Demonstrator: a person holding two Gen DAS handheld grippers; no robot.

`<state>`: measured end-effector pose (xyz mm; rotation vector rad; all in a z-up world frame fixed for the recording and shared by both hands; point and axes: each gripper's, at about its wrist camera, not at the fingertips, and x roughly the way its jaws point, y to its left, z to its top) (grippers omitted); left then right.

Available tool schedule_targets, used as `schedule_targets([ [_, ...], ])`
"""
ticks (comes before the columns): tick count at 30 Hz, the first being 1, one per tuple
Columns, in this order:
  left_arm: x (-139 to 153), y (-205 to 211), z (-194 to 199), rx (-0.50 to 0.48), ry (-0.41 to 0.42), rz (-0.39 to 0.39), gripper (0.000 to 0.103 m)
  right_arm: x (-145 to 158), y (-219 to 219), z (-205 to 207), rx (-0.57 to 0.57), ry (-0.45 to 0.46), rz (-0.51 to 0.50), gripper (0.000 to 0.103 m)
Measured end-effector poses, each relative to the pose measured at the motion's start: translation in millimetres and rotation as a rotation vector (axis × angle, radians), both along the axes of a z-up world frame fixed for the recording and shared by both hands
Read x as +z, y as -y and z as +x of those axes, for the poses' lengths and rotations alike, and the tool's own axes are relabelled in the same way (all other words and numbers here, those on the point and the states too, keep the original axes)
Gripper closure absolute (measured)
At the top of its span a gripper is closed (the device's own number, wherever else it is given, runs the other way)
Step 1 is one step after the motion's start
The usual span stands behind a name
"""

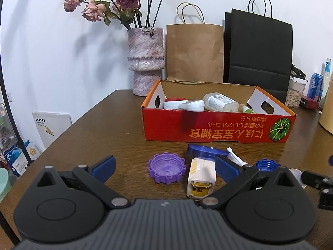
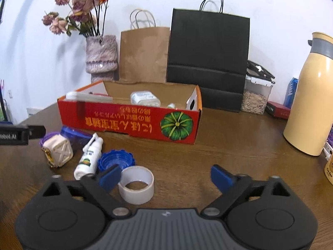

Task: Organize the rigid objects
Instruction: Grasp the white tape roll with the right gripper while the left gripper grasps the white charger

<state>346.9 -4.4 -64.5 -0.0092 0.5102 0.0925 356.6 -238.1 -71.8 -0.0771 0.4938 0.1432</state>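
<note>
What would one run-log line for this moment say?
left gripper: open, empty | right gripper: open, by tape roll | red box: part filled

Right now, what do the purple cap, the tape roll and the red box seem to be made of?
Purple cap: moulded plastic, likely; translucent, glossy, notched rim.
Tape roll: whitish, smooth outer wrap, probably plastic or paper tape; core material unclear.
Red box: printed cardboard; brown raw inside, folded flaps, cut handle holes.
</note>
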Motion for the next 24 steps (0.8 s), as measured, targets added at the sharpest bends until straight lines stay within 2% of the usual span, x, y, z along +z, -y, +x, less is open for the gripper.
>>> schedule_targets([
  [3, 0, 1, 0, -0.004, -0.001, 0.002, 0.0, -6, -3, 4, 0.026, -0.039, -0.006, 0.021],
  [9, 0, -2, 3, 0.015, -0.016, -0.011, 0.0, -11, -14, 7, 0.079, -0.057, -0.014, 0.022],
  [11, 0, -2, 4, 0.019, -0.027, -0.012, 0.0, -14, -19, 10, 0.093, -0.068, -0.027, 0.026],
  [12, 0, -2, 4, 0.017, -0.031, -0.011, 0.0, -16, -22, 13, 0.095, -0.077, -0.037, 0.033],
  [13, -1, -1, 4, 0.015, -0.034, -0.007, 0.0, -18, -23, 16, 0.094, -0.093, -0.044, 0.049],
  [14, -1, -1, 5, 0.011, -0.038, -0.003, 0.0, -20, -23, 18, 0.098, -0.112, -0.036, 0.058],
  [15, -2, 0, 5, 0.006, -0.041, 0.0, 0.0, -19, -19, 18, 0.113, -0.114, 0.005, 0.061],
  [16, -2, 0, 5, 0.003, -0.044, 0.002, 0.0, -18, -16, 17, 0.12, -0.111, 0.039, 0.061],
  [24, -16, 7, 14, -0.02, -0.093, 0.016, 0.0, -14, -15, 7, 0.089, -0.034, 0.049, 0.061],
])
